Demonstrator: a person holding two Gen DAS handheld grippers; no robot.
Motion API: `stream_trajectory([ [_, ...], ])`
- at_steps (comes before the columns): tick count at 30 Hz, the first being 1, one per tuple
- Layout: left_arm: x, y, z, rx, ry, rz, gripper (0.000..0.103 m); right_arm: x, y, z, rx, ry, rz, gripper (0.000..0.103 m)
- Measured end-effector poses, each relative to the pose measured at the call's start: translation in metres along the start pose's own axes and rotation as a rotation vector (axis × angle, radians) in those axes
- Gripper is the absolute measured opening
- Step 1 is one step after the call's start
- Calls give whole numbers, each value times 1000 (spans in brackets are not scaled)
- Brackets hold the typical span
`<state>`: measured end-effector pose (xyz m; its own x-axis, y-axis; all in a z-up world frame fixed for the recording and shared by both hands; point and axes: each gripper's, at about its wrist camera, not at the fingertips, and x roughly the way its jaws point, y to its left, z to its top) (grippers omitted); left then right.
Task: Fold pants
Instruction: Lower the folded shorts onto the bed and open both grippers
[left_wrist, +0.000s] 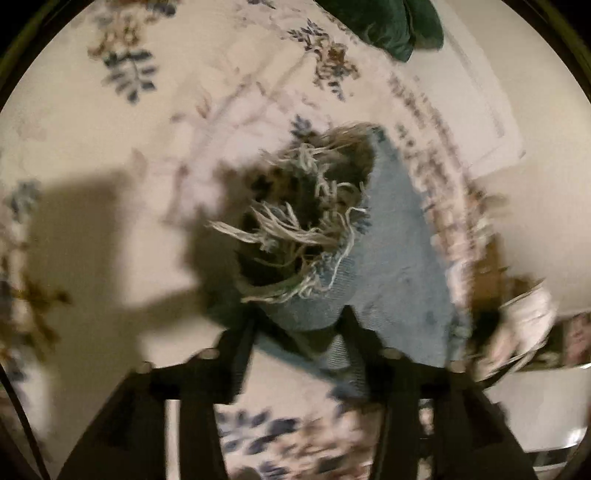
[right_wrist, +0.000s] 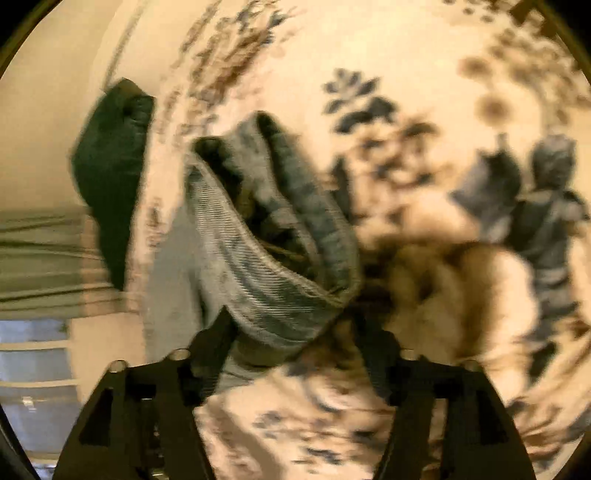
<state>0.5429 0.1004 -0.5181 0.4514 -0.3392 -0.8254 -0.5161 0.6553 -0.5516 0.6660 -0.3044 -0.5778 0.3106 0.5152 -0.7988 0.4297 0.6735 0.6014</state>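
The left gripper (left_wrist: 301, 325) pinches the jeans (left_wrist: 399, 258) by a frayed hem, and the right gripper (right_wrist: 291, 332) clamps the waistband, apparently lifting them above the floral bedspread (left_wrist: 110, 147) to stretch them out for folding.

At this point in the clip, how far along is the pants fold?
Early to midway. Nothing lies folded yet. In hand: the left hand-held gripper pinches the frayed hem of the light-blue jeans, and the right hand-held gripper pinches a thick seamed edge, both lifted over the floral bedspread. Left: lay the pants down and fold them. Both views are motion-blurred.
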Motion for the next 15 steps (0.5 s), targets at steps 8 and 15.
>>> stream_trajectory([
  [8, -59, -55, -36, 393, -174, 392, 87, -41, 79, -58, -488, -163, -476, 95],
  [15, -116, -91, -74, 529, -208, 410, 87, -98, 125, -111, -653, -271, -570, 95],
])
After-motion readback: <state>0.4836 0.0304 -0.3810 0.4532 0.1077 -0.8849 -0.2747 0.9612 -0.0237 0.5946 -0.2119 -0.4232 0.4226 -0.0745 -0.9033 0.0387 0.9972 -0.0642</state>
